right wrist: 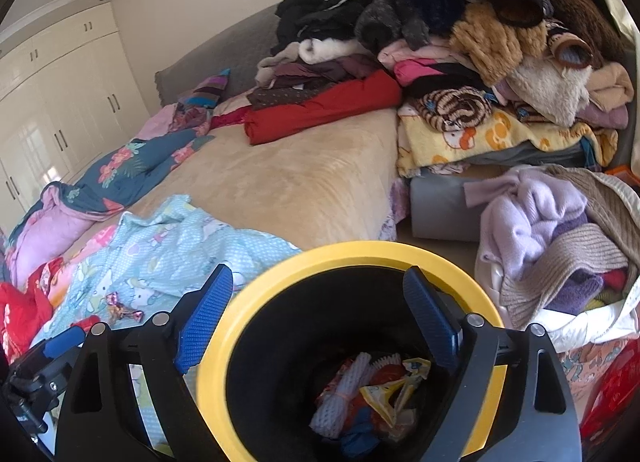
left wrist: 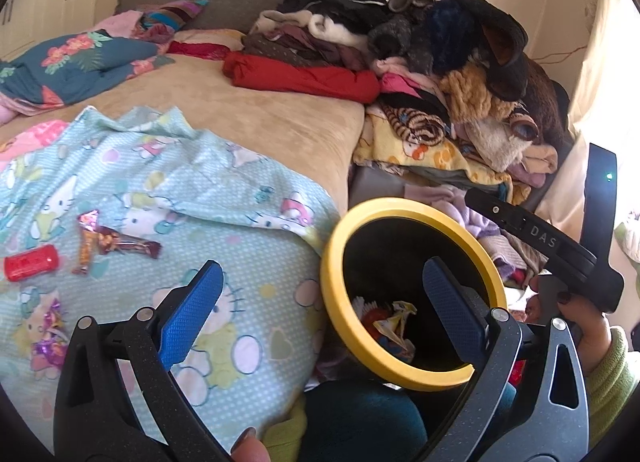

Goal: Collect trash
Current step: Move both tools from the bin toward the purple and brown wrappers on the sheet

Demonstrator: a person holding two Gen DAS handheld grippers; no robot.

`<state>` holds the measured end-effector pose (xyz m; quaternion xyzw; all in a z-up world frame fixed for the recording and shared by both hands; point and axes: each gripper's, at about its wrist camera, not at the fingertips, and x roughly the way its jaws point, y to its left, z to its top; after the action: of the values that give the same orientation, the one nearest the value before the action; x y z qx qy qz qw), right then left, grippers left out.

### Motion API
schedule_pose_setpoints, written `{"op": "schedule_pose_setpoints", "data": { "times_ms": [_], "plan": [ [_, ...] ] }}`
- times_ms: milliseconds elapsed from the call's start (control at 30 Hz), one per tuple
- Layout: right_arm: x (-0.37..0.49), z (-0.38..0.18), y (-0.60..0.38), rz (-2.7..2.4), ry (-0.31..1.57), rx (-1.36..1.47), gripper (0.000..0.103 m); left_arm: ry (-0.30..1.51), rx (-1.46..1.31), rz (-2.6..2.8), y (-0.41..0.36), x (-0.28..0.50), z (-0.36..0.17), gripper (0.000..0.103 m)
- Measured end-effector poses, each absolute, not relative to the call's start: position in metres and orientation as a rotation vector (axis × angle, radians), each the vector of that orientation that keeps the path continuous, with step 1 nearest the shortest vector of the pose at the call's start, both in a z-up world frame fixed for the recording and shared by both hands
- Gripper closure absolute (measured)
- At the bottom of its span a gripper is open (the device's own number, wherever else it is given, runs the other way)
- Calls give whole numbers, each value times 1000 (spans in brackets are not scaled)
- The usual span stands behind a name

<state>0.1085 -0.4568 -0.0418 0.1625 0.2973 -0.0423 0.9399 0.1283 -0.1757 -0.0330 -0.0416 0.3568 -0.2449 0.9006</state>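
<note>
A black bin with a yellow rim [left wrist: 332, 262] stands against the bed's near edge. Crumpled wrappers [left wrist: 394, 322] and white foam netting [right wrist: 340, 398] lie at its bottom. My left gripper [left wrist: 320, 314] is open, one finger over the sheet and the other over the bin mouth, with nothing held. My right gripper [right wrist: 318, 322] is open above the bin [right wrist: 360, 252], empty. On the Hello Kitty sheet [left wrist: 248, 197] lie a red cylinder [left wrist: 32, 262], brown candy wrappers [left wrist: 104, 242] and a purple foil wrapper [left wrist: 50, 342]. The right wrist view shows one candy wrapper [right wrist: 122, 308].
A tall pile of clothes [left wrist: 420, 41] fills the bed's far right. A beige blanket [left wrist: 260, 113] covers the middle. A bag of knitwear [right wrist: 560, 246] sits right of the bin. White wardrobes [right wrist: 60, 109] line the left wall. A hand in a green sleeve [left wrist: 588, 326] is at the right.
</note>
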Motion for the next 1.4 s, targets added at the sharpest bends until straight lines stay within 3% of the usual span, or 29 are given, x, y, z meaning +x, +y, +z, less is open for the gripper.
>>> {"op": "schedule_pose_setpoints", "data": {
  "times_ms": [1400],
  "plan": [
    [108, 3, -314, 194, 522, 177, 12, 615, -209, -255, -28, 127, -9, 11]
  ]
}}
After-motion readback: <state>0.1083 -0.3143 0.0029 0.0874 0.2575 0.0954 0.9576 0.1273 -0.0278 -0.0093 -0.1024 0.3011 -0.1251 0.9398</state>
